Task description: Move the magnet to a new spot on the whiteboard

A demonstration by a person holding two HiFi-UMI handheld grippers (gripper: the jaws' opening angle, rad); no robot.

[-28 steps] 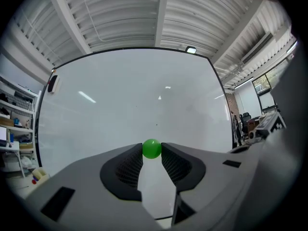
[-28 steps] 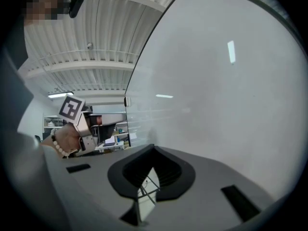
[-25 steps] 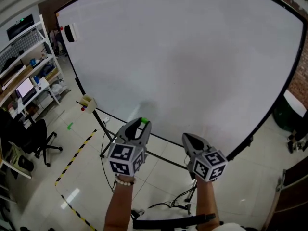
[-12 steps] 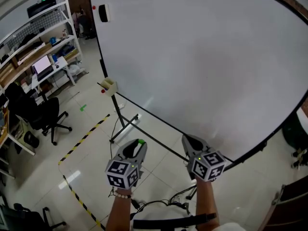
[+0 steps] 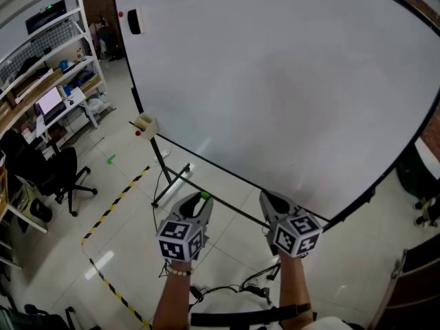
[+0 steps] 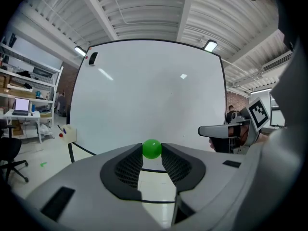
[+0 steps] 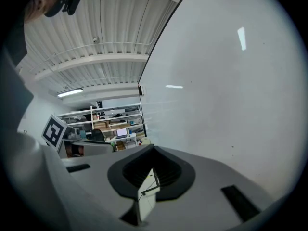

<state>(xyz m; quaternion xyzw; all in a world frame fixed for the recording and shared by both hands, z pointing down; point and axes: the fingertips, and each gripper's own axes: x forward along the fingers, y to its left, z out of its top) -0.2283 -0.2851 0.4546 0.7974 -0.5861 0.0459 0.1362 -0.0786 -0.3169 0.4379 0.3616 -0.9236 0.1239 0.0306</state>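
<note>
a: entry one, the whiteboard [image 5: 275, 81]. what can go wrong there?
b: the largest risk. in the head view both your grippers show under its lower edge, well apart from its face, so a long reach is left. if you bring the magnet in at a slant, i judge it snaps on early, off the spot you want, or skids on the smooth face.

a: entry two, the left gripper [image 5: 199, 201]?
b: its jaws stand part way spread and pinch the magnet at their very tips only. a hold that shallow may let a round thing squirt out if you squeeze harder or jolt your wrist, and it then drops to the floor [image 5: 385, 239].

a: entry three, the right gripper [image 5: 269, 198]?
b: jaws pressed together, nothing between them. minor risk: it rides near the left one and could knock it as you reach.

a: entry four, the magnet [image 6: 152, 148]?
b: a small green ball, off the board, carried in the left gripper's tips. smooth and round, so likely to roll away if dropped.

a: pose entries?
b: your left forearm [image 5: 173, 298] and right forearm [image 5: 292, 291] reach forward side by side, low in the head view. each gripper points almost level, a touch downward, toward the board's lower part.
</note>
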